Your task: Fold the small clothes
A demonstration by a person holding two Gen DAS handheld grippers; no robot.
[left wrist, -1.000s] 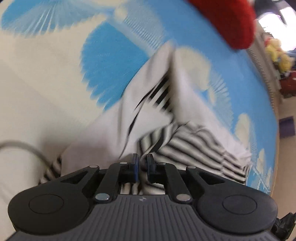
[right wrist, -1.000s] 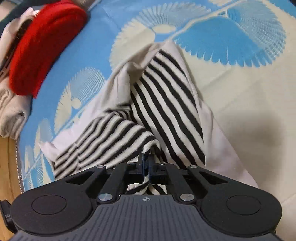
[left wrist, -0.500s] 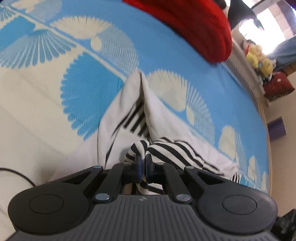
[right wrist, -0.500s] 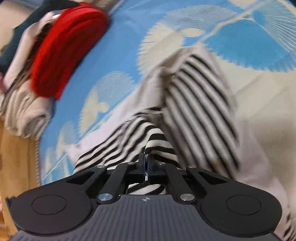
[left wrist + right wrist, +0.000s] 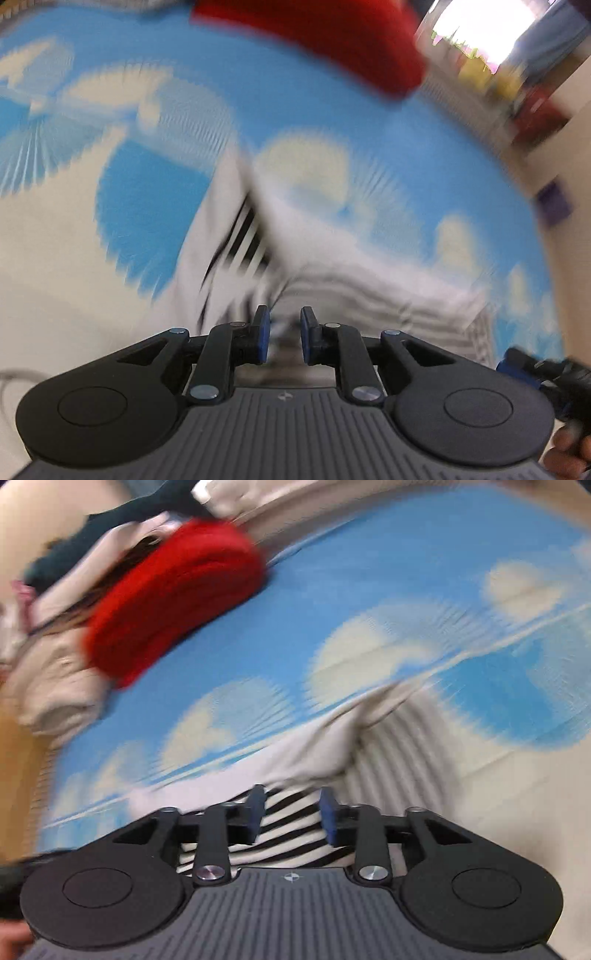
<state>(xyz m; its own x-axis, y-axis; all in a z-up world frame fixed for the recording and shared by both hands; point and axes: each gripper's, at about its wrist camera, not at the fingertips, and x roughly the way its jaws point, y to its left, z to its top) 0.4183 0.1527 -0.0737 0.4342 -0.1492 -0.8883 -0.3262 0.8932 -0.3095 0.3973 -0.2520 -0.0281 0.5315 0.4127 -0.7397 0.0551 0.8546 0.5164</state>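
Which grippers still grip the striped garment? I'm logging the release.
Left gripper: jaws opening, apart, gripping nothing.
Right gripper: jaws opening, wide apart; striped garment lies below, not pinched.

Blue bedsheet (image 5: pixel 369 602) with cream fan shapes covers pretty much everything. Over by the bright window (image 5: pixel 484 29) there's some yellow plush-looking stuff (image 5: pixel 476 74) (too blurry to say what exactly), a dark red thing (image 5: pixel 539 118) near it, and a purple box (image 5: pixel 552 203) on the floor.
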